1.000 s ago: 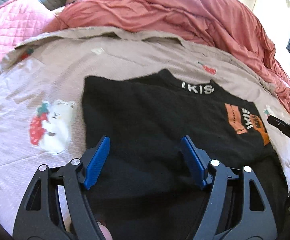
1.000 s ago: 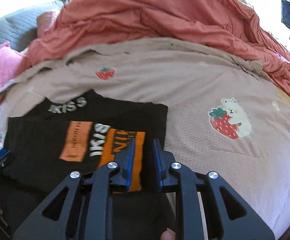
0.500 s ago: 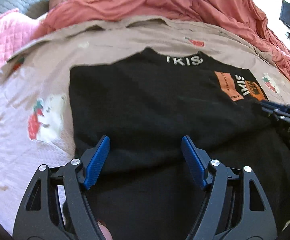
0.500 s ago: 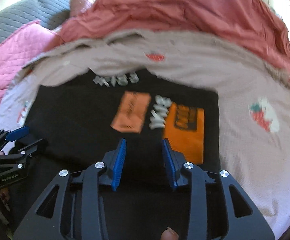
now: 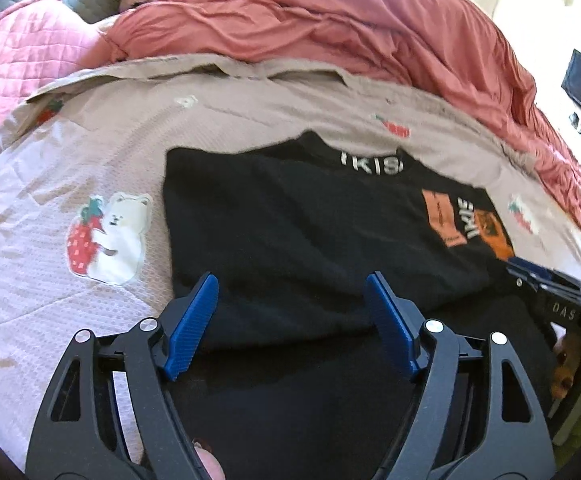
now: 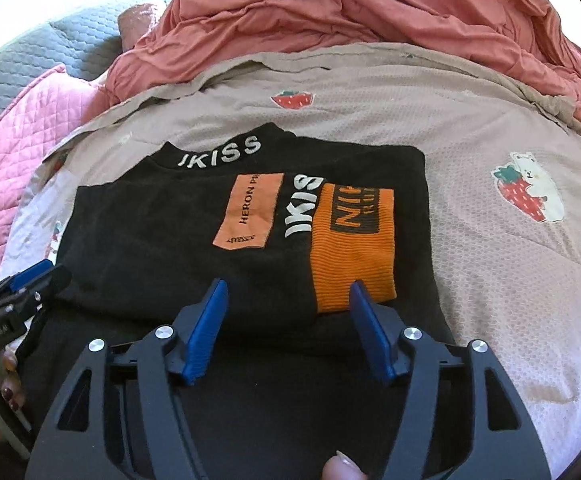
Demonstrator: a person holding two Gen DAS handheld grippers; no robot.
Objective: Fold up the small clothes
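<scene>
The left claw [image 5: 292, 316] is spread wide, its blue pads [image 5: 192, 322] apart with nothing between them, hovering over the near part of the black top [image 5: 290, 240]. The right claw [image 6: 286, 326] is spread wide as well and empty, its blue pads [image 6: 206, 330] over the near edge of the folded top [image 6: 162, 240], the right pad just at the bottom of the orange cuff [image 6: 350, 256].

The top lies flat on the sheet [image 6: 470, 260] straight ahead of both claws, collar at the far side. Its near portion runs down behind the claw frames in both views, so the hem is hidden.

From the left claw, the prints sit far to the right and are blurred; only part of the collar lettering [image 5: 371, 164] reads, and the orange patch [image 5: 440, 218] is a smear. The right claw [image 5: 546, 286] enters there at the frame edge, cut off, its opening hard to judge from that side. The right view shows the lettering sharply: "IKISS" on the collar [image 6: 220, 154], the patch [image 6: 248, 210] and the ribbed cuff lying over the chest. There the left claw [image 6: 18, 292] shows only as a tip at the left edge.

Left of the left claw a bear print [image 5: 108, 236] marks the sheet; another bear print [image 6: 528, 190] lies right of the right claw. Beyond the top, a red duvet [image 6: 370, 4] is heaped, with a pink quilt [image 5: 18, 76] further left.
</scene>
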